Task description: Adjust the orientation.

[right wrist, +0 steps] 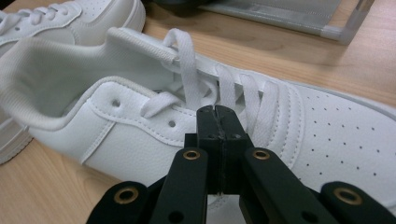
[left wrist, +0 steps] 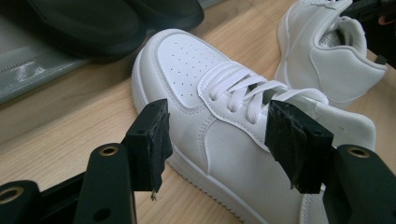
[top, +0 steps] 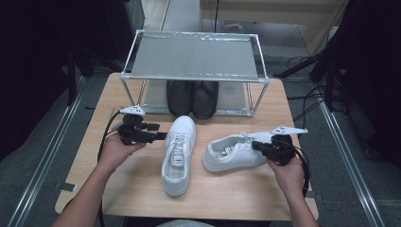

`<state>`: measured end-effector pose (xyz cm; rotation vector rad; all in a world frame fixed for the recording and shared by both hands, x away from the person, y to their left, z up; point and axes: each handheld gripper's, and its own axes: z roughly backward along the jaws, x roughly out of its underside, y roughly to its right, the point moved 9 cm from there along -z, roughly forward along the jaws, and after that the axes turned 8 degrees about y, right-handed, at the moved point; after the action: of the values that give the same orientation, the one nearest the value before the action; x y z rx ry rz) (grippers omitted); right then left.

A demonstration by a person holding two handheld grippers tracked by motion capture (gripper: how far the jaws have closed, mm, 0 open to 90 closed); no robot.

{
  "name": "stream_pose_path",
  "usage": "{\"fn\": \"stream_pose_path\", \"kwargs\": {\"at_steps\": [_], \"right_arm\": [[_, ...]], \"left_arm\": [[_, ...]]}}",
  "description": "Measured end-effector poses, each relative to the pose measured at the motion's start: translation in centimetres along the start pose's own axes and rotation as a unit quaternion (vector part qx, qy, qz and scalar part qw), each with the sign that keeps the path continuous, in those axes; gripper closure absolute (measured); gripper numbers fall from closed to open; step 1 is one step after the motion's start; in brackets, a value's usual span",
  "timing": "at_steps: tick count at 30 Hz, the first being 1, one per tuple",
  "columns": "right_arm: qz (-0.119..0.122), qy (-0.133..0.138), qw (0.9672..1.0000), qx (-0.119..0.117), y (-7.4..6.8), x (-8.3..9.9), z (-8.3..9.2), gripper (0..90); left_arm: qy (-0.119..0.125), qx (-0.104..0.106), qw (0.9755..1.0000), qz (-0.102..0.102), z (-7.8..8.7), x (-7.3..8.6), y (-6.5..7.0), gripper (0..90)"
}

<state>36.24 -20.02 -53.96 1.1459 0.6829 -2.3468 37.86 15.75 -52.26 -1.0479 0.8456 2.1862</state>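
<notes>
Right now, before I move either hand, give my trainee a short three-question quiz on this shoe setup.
1. True or false: the left gripper is open, its jaws on either side of the near white sneaker.
2. What lies on the lower shelf of the metal rack? A) black shoes B) a box C) white sneakers
3. Fill in: the right gripper is ____, its tips at the laces of the other white sneaker.

Key: 1 true. 2 A, the black shoes. 3 shut.
</notes>
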Motion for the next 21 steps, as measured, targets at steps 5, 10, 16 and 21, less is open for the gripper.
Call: {"fn": "stream_pose_path", "kwargs": {"at_steps": [5,10,16,21], "right_arm": [[-0.007,0.006,0.9999,-0.007,0.5,-0.5,-0.7,90.0],[0.001,0.002,0.9999,-0.011,0.3,-0.9,-1.3,90.0],[0.015,0.0,0.9996,-0.022,-0.3,-1.4,-2.4,90.0],[0.019,-0.001,0.9994,-0.029,-0.6,-1.9,-3.3,90.0]], "left_arm": [[0.009,-0.001,1.0,-0.003,0.2,-0.2,0.0,41.0],[0.003,-0.003,1.0,-0.007,0.1,0.0,-0.1,41.0],[0.004,-0.007,0.9999,-0.008,0.1,0.0,-0.2,41.0],[0.004,-0.006,0.9999,-0.008,0.1,0.0,-0.2,41.0]]}}
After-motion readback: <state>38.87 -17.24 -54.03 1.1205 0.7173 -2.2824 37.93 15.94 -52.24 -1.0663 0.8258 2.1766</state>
